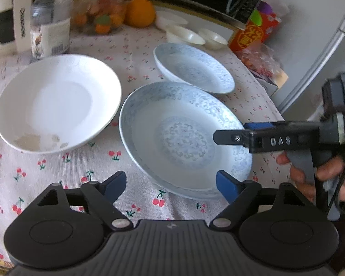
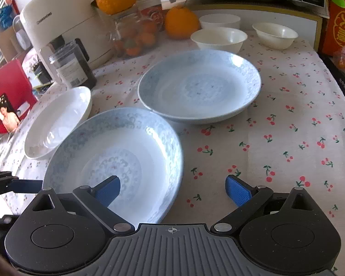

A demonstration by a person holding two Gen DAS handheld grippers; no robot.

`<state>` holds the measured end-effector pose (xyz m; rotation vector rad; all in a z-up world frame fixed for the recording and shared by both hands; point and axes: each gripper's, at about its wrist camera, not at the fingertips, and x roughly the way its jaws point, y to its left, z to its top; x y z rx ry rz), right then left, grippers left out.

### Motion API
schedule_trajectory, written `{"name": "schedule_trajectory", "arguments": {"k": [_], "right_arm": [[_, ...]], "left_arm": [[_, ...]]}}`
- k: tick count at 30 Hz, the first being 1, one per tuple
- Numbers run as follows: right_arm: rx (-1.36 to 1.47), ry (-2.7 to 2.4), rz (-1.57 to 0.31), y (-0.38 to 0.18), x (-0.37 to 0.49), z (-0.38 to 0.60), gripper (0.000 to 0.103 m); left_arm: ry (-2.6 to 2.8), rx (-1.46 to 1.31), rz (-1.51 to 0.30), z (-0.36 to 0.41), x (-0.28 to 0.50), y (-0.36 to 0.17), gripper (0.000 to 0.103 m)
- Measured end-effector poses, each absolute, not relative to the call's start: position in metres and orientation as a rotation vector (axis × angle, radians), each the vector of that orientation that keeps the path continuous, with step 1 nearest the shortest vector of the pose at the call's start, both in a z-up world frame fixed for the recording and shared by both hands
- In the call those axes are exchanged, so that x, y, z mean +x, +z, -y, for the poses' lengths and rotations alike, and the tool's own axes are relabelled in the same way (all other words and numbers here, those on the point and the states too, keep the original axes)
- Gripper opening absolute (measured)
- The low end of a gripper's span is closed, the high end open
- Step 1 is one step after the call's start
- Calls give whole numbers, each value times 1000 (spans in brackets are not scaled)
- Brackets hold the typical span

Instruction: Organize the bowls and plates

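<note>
A pale blue patterned plate (image 1: pixel 184 142) (image 2: pixel 117 156) lies nearest on the cherry-print tablecloth. My left gripper (image 1: pixel 171 185) stands open at its near rim: one finger rests over the cloth, the other over the rim, and neither pad presses on it. My right gripper (image 2: pixel 172 193) is open too, straddling the plate's opposite rim with one finger above the plate's inside and one above the cloth. From the left wrist it appears side-on (image 1: pixel 237 131), held by a hand. A second blue plate (image 1: pixel 193 69) (image 2: pixel 200 85) sits behind. A white plate (image 1: pixel 57 101) (image 2: pixel 57 119) lies to the left.
Three small white bowls (image 2: pixel 218 38) (image 2: pixel 274 34) (image 2: pixel 219 20) stand at the back. Oranges (image 2: pixel 181 21), a glass jar (image 2: pixel 135 34), a dark jar (image 2: pixel 71 66) and a white cooker (image 2: pixel 64 18) crowd the back left. A red box (image 1: pixel 253 34) sits at the table's right edge (image 1: pixel 264 92).
</note>
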<state>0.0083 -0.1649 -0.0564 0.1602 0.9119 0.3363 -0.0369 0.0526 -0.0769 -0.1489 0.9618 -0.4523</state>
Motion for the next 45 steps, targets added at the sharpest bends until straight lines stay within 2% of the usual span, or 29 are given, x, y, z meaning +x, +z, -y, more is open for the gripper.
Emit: {"name": "schedule_trajectory", "arguments": {"k": [19,24,28,30,35,45], "right_arm": [[135,322,-868,-58,7,156,97],[127,324,-850,-56,7,153,84],[115,351,-847,-55,5,149,49],[99,341,-842,-54,3,147,45],[143,308,-837,-54,5,156,25],[121,338,-797,-48,-7,157,22]], "left_arm": [[-394,-160,-939,-49,-27,-80,49],[-376,-151,-936,-51,-26,-82,39],[-364,-152,-937,-54,-26,-82,32],[-359,-152,-938,-56,-25,-82,28],[-355,-158,-940,-60,-26,-82,22],[-353,-181,-947,-66,-29,-80,21]]}}
